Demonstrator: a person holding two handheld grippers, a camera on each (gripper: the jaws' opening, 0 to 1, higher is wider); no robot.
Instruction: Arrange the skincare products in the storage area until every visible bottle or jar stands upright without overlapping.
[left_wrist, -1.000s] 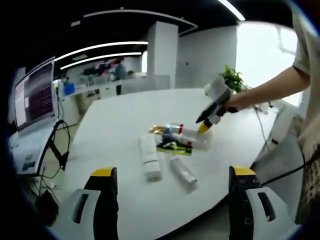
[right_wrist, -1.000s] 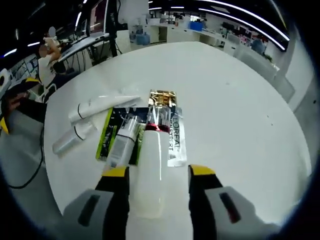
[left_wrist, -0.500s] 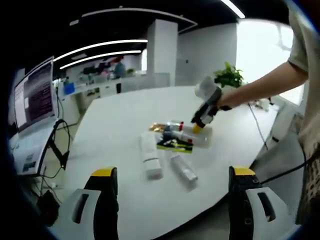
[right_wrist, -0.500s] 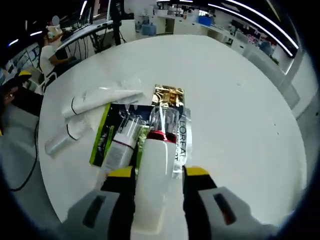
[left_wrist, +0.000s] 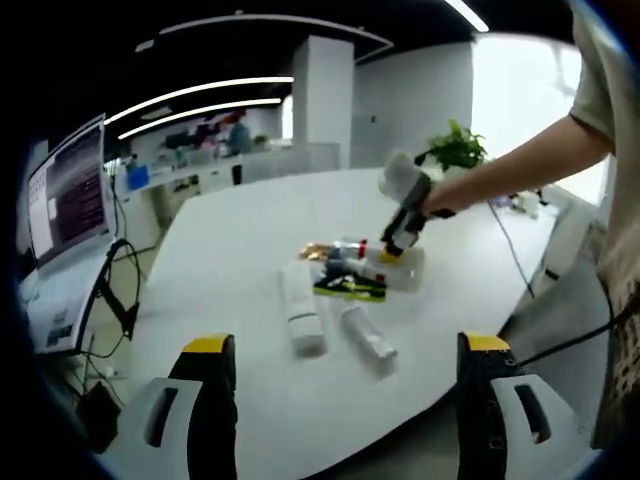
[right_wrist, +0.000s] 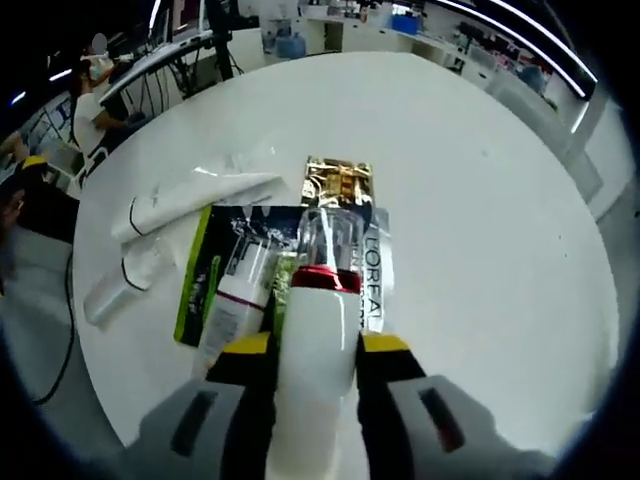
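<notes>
- Products in the left gripper view are lying clustered mid-way across the white table (left_wrist: 230, 250): we are seeing two white tubes (left_wrist: 300, 308) flat beside a green-edged packet (left_wrist: 349, 288). Our left gripper (left_wrist: 345, 400) is hovering near the table edge, jaws spread wide, holding nothing. Our right gripper (left_wrist: 392, 248) is reaching into the cluster.
- In the right gripper view, our right gripper (right_wrist: 315, 350) is pinching a white bottle (right_wrist: 315, 370) with a red-ringed clear cap, lying over the L'Oréal sachet (right_wrist: 372, 275) beside a gold packet (right_wrist: 338, 182).

White bottle (right_wrist: 318, 340), red collar, clear cap, lying over flat cartons (right_wrist: 345, 185); tubes (right_wrist: 195, 195) beside.
</notes>
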